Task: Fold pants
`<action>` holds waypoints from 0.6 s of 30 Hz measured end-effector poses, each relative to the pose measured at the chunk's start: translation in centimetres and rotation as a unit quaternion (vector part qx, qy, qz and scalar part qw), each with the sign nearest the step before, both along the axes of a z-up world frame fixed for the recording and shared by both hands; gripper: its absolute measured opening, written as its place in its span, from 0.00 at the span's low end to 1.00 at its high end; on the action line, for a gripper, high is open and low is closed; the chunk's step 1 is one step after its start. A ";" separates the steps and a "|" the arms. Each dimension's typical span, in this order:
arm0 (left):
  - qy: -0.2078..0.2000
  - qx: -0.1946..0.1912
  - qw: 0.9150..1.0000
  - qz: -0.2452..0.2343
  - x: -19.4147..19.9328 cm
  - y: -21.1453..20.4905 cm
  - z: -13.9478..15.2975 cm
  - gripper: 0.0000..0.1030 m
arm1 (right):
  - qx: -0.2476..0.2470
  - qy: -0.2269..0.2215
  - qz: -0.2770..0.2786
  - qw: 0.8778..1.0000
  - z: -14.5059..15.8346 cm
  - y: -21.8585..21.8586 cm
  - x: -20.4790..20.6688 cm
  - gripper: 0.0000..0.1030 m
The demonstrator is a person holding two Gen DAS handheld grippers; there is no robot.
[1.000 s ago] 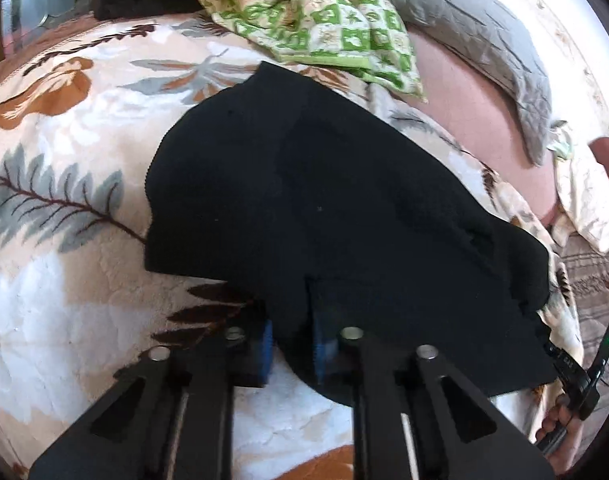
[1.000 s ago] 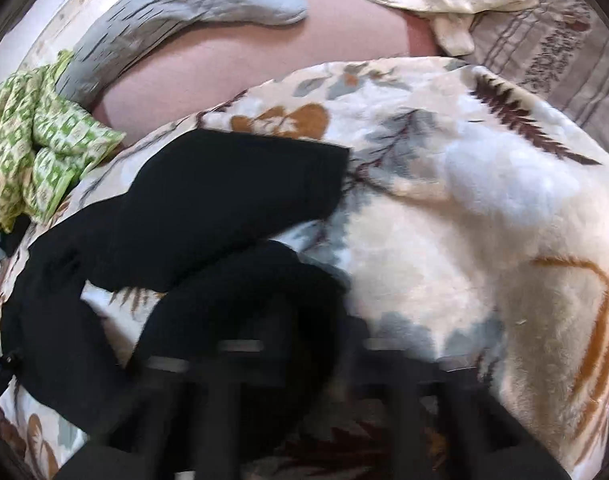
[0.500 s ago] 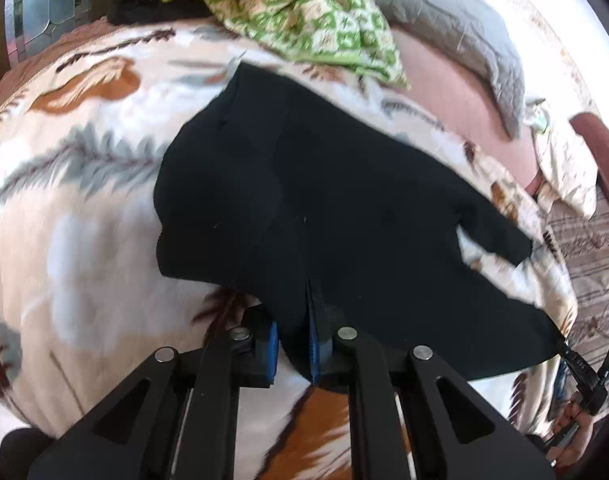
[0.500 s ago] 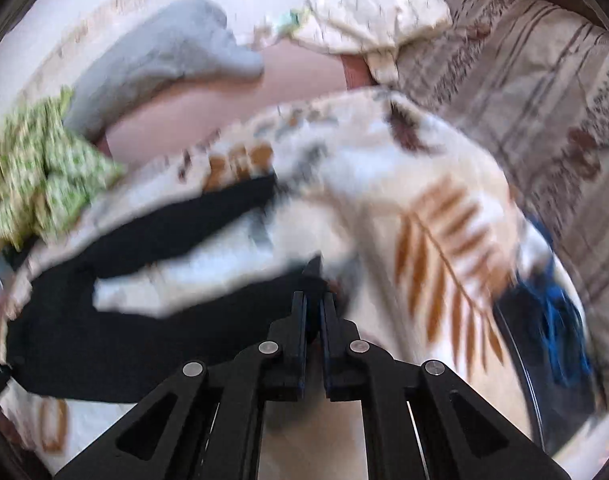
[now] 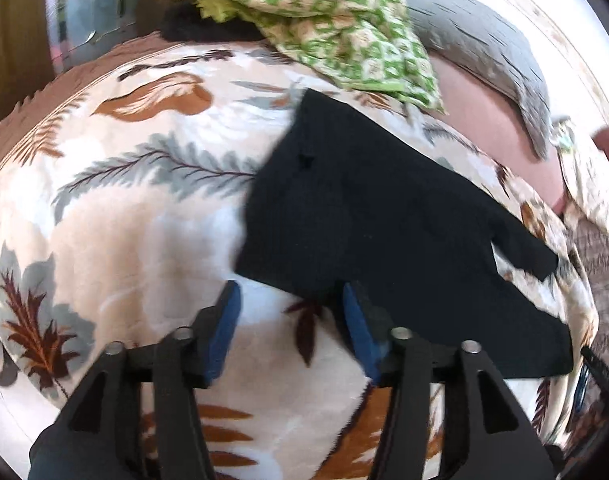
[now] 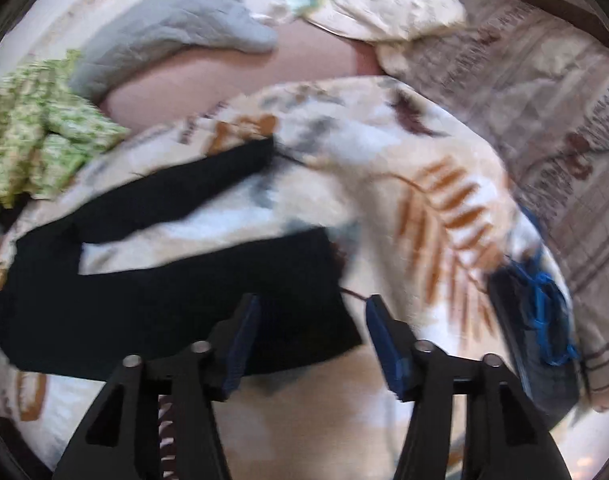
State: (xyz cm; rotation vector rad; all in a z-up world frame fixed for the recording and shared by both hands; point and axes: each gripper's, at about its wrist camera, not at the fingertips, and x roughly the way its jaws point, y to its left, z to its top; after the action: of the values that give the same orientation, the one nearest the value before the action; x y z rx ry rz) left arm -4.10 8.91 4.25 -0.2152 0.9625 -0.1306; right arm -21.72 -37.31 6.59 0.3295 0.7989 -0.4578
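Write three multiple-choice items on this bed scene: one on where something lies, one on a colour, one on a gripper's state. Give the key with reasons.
1. Where does the green checked cloth lie relative to the black pants?
A. Beyond their far end, toward the grey pillow
B. Under the pants
C. Between the gripper's fingers

2. What colour are the pads of the left gripper?
A. Red
B. Blue
C. Yellow

3. How does the right gripper stand?
A. Shut on a pant leg
B. Shut on the leaf-print blanket
C. Open, holding nothing

Key:
1 A: the cloth lies past the pants' far edge, next to the pillow.
2 B: both pads are blue.
3 C: its jaws have just been opening; a pant leg's end lies below them unpinched.
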 end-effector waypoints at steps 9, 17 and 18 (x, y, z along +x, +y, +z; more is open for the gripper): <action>0.010 -0.021 0.998 0.057 1.7 1.9 -0.7 0.74 | 0.036 -0.003 0.173 0.984 -1.5 10.0 5.8 0.65; 0.031 -0.025 0.999 -0.027 2.9 -0.9 -0.7 0.22 | 0.064 0.029 0.264 0.962 -4.6 16.9 10.1 0.65; 0.026 -0.017 0.999 -0.031 2.7 -0.9 -0.4 0.22 | 0.063 0.030 0.270 0.960 -4.7 17.4 10.3 0.65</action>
State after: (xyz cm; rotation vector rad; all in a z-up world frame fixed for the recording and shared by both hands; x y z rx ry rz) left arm -1.44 7.98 3.87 -0.2218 1.0185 -0.1988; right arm -11.42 -19.87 1.86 0.2023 0.9387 0.0959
